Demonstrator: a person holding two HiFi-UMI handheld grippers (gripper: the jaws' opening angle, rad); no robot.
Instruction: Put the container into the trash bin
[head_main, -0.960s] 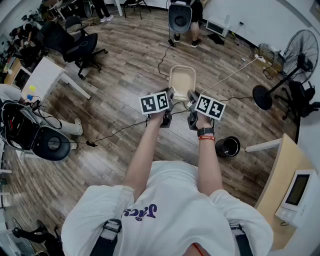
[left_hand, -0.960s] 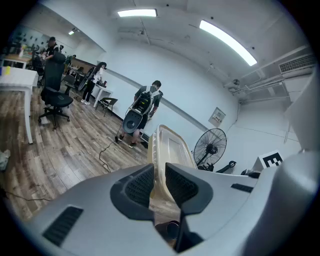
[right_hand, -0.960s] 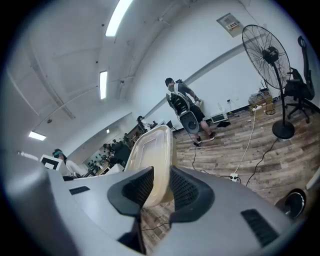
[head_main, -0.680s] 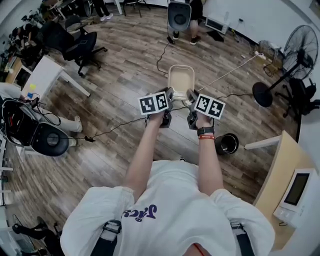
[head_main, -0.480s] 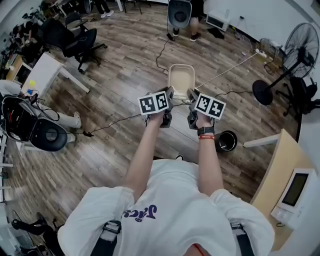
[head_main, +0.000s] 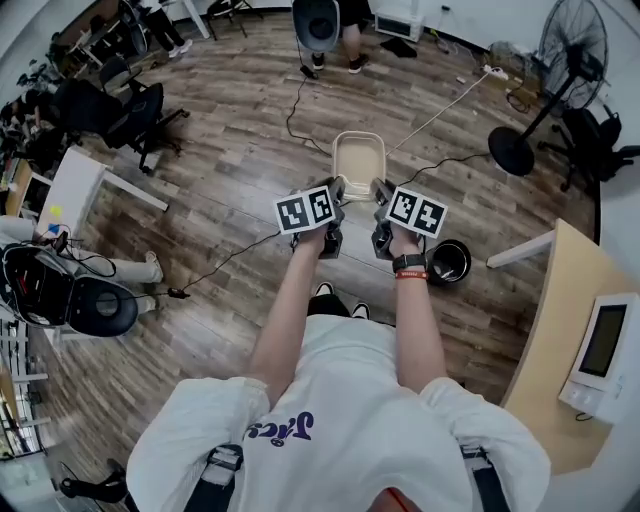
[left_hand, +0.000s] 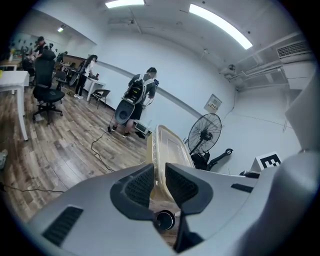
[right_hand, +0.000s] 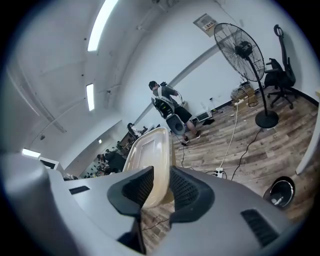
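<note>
A shallow cream plastic container hangs level above the wooden floor, carried between both grippers. My left gripper is shut on its near-left rim, and the rim runs between the dark ribbed pads. My right gripper is shut on the near-right rim; the tray stands edge-on in that view. The small round black trash bin sits on the floor to the right of my right forearm. It also shows low right in the right gripper view, the bin, and between the left jaws, the bin.
A pedestal fan and cables lie ahead on the floor. A wooden desk with a white device stands at right. Office chairs and a white table are at left. A person with a backpack stands ahead.
The person carrying the grippers has walked forward and turned; the bin now lies closer beside the right forearm. Both grippers keep the same hold on the container.
</note>
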